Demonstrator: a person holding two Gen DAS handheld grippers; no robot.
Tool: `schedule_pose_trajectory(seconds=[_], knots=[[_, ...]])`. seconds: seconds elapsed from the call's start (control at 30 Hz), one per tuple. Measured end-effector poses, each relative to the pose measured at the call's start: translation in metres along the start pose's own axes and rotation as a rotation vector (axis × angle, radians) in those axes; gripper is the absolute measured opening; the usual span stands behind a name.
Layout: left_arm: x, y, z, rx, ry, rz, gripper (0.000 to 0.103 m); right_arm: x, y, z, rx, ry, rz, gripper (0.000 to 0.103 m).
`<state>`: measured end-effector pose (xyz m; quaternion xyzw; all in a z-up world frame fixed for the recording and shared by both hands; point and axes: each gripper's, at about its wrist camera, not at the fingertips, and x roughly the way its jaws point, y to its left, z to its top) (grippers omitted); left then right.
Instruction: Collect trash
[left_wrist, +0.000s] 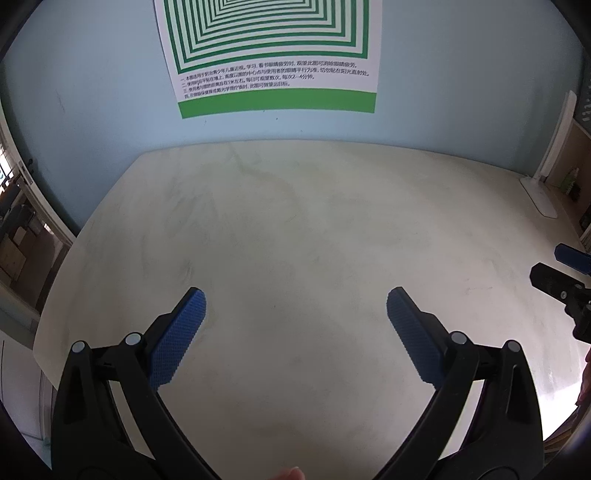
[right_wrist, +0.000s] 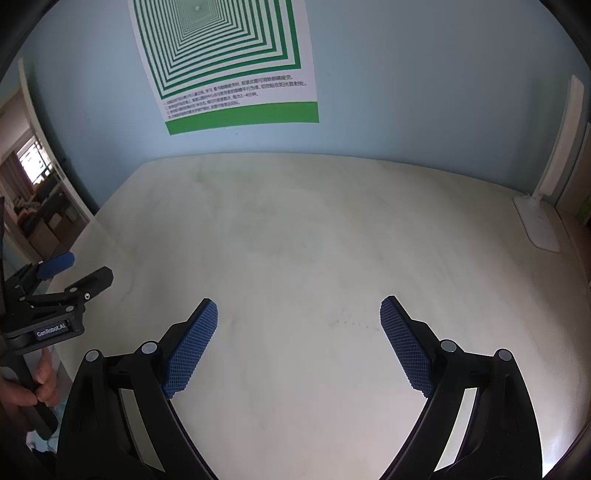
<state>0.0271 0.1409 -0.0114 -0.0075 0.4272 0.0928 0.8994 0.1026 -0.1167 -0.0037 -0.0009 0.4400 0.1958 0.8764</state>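
No trash shows in either view. My left gripper (left_wrist: 295, 299) is open and empty, its blue-padded fingers spread wide above the pale tabletop (left_wrist: 295, 229). My right gripper (right_wrist: 299, 306) is also open and empty above the same tabletop (right_wrist: 295, 240). The right gripper shows at the right edge of the left wrist view (left_wrist: 561, 269). The left gripper shows at the left edge of the right wrist view (right_wrist: 74, 269), held by a hand.
A white desk lamp (right_wrist: 539, 221) stands at the table's far right corner; it also shows in the left wrist view (left_wrist: 543, 192). A green-striped poster (left_wrist: 269, 55) hangs on the light blue wall behind the table. The table's left edge drops off toward a doorway (right_wrist: 37, 192).
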Motion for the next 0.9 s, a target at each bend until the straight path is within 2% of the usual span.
schedule_pose_trajectory(seconds=[0.43,0.9], knots=[[-0.0001,-0.0045,-0.0031,0.02,-0.005,0.043,0.096,0.0017,-0.0026,-0.0011,0.0,0.007,0.002,0.089],[-0.0016,-0.0069,-0.0023,0.021,0.001,0.035,0.096,0.0016,-0.0065,-0.004,0.011,0.005,-0.001,0.089]])
